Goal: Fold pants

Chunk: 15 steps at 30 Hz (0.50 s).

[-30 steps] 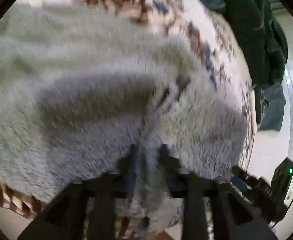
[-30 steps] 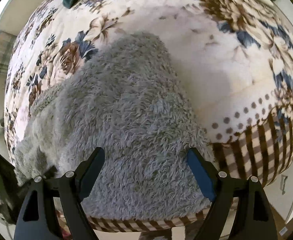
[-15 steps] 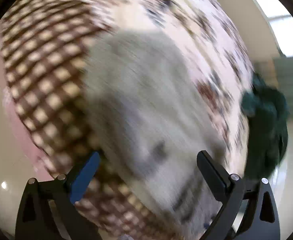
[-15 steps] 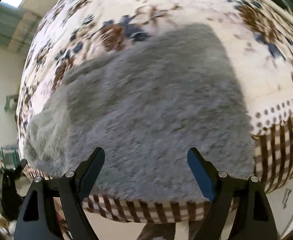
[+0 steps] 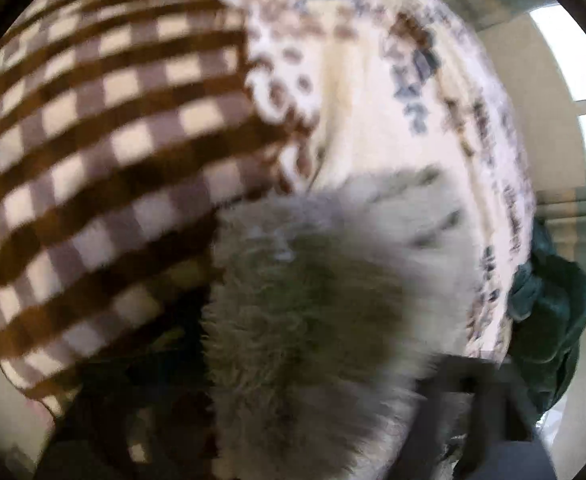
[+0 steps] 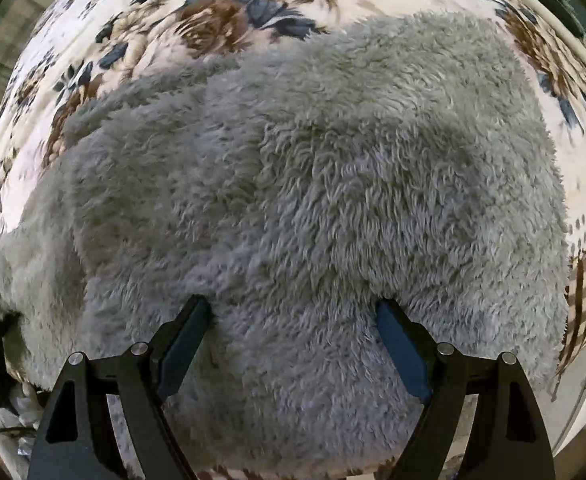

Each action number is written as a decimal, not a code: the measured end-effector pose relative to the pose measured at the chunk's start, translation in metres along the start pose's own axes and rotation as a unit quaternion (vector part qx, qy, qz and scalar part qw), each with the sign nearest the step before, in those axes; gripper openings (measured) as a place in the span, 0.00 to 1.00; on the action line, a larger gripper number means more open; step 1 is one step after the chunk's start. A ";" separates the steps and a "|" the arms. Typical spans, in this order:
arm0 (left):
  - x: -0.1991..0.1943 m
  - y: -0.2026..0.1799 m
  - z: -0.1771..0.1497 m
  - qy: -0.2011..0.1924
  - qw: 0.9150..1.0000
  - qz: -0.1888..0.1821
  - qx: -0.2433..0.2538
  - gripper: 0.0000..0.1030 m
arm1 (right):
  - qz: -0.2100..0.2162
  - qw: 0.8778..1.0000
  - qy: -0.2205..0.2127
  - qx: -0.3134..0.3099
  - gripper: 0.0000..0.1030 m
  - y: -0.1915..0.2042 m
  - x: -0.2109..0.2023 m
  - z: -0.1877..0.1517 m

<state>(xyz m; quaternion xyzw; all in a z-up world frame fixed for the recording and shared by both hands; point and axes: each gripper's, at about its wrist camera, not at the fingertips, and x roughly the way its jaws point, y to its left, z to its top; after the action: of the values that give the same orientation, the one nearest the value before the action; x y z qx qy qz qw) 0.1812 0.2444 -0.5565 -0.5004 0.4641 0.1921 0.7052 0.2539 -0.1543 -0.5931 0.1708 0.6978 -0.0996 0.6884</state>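
The grey fluffy pants (image 6: 313, 168) lie spread over a floral bed cover (image 6: 233, 12). My right gripper (image 6: 293, 312) points straight down at them and is open, both fingertips (image 6: 197, 316) touching the pile, nothing pinched. In the blurred left wrist view, a bunched end of the pants (image 5: 313, 320) bulges up between the dark fingers of my left gripper (image 5: 313, 380). Its jaws are closing around that fabric. The fleece and the blur hide the pads, so contact is unclear.
The bed cover's brown checked border (image 5: 113, 140) runs along the bed edge beside the left gripper. A dark green garment (image 5: 553, 320) lies at the far right of the bed. A window (image 5: 573, 40) and curtains show beyond.
The left gripper let go of the fold it pinched, opened wide, swung across the bed and rolled, and now has a pants end between its fingers. The right gripper came down closer onto the pants, still open.
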 end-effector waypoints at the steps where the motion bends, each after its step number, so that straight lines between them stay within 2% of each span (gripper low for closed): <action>1: -0.005 -0.002 -0.002 -0.004 1.000 -0.003 0.007 0.27 | 0.001 1.000 -0.001 0.000 0.85 0.000 0.000 0.000; 4: -0.023 -0.009 -0.009 -0.020 0.999 -0.024 0.030 0.16 | 0.004 1.000 -0.002 -0.006 0.85 0.002 0.000 -0.001; 8: -0.044 -0.039 -0.022 -0.036 0.996 -0.057 0.063 0.14 | 0.030 1.000 -0.008 -0.004 0.85 -0.009 -0.008 -0.005; 11: -0.062 -0.078 -0.036 -0.047 0.990 -0.088 0.102 0.13 | 0.060 0.998 -0.017 0.011 0.85 -0.026 -0.019 -0.007; 15: -0.089 -0.144 -0.074 -0.042 0.975 -0.141 0.167 0.13 | 0.085 0.996 -0.031 0.026 0.85 -0.048 -0.042 -0.007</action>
<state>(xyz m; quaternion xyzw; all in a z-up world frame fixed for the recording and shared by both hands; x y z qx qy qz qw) 0.2086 0.1356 -0.4104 -0.4275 0.3850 0.0315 0.8173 0.2294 -0.2006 -0.5555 0.2444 0.6564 -0.0636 0.7108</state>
